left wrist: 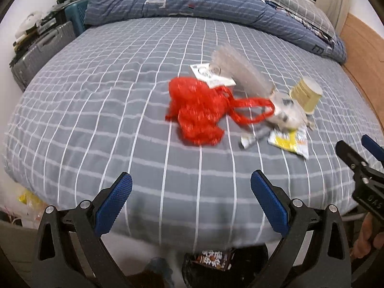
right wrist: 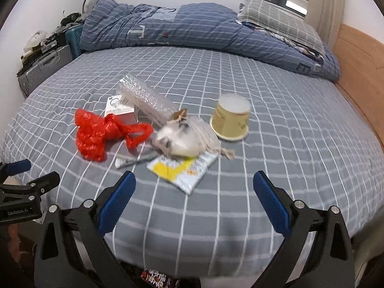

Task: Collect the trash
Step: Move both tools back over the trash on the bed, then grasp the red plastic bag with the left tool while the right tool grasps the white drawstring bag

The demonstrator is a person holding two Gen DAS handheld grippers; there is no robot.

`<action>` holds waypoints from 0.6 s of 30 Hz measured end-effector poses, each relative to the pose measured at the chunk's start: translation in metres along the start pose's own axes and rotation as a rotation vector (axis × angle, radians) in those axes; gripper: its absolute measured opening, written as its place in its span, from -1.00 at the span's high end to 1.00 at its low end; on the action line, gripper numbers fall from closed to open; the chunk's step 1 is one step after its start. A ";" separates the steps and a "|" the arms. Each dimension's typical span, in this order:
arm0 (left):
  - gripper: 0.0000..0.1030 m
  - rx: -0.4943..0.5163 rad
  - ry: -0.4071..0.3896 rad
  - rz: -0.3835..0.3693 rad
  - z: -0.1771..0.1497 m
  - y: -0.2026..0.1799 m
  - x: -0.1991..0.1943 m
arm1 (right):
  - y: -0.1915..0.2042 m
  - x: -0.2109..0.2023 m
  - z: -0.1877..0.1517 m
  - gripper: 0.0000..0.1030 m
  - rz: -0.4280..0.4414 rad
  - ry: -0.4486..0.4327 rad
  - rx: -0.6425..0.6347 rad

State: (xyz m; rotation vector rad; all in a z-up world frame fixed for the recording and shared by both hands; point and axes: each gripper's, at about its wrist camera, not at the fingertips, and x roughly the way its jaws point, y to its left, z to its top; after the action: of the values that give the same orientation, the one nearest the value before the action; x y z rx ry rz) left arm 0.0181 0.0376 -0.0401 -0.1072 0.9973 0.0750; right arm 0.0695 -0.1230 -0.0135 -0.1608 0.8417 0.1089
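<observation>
Both grippers, left [left wrist: 191, 187] and right [right wrist: 194, 184], hold jaws spread, empty, near a crumpled red plastic bag [left wrist: 195, 112] on the grey checked bed [right wrist: 288, 144].

On the bed [right wrist: 264, 180] the trash lies in a cluster: a plastic bag [right wrist: 100, 132] at the left, a small box [right wrist: 117, 108] and bubble wrap [right wrist: 146, 100] behind it, an upturned cup [right wrist: 231, 117] at the right, a flat packet [right wrist: 182, 170] nearest the front. A quilt [right wrist: 168, 26] lies behind.
</observation>
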 end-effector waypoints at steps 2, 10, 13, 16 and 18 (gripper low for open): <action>-0.89 -0.004 0.001 -0.002 0.011 0.002 0.012 | 0.003 0.016 0.008 -0.79 0.000 0.004 -0.007; -0.89 -0.008 0.020 -0.008 0.044 0.001 0.062 | 0.007 0.075 0.031 -0.73 0.016 0.043 0.003; -0.89 -0.012 0.031 -0.014 0.052 0.000 0.081 | 0.007 0.094 0.032 -0.65 0.028 0.063 0.013; -0.89 -0.027 0.039 -0.024 0.053 0.000 0.095 | 0.006 0.109 0.030 -0.64 0.033 0.075 0.017; -0.88 -0.026 0.044 -0.025 0.053 -0.001 0.102 | 0.006 0.116 0.030 -0.63 0.037 0.080 0.020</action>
State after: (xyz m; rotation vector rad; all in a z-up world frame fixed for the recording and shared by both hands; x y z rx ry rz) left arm 0.1179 0.0446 -0.0970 -0.1452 1.0387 0.0627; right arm 0.1675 -0.1082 -0.0813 -0.1311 0.9254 0.1291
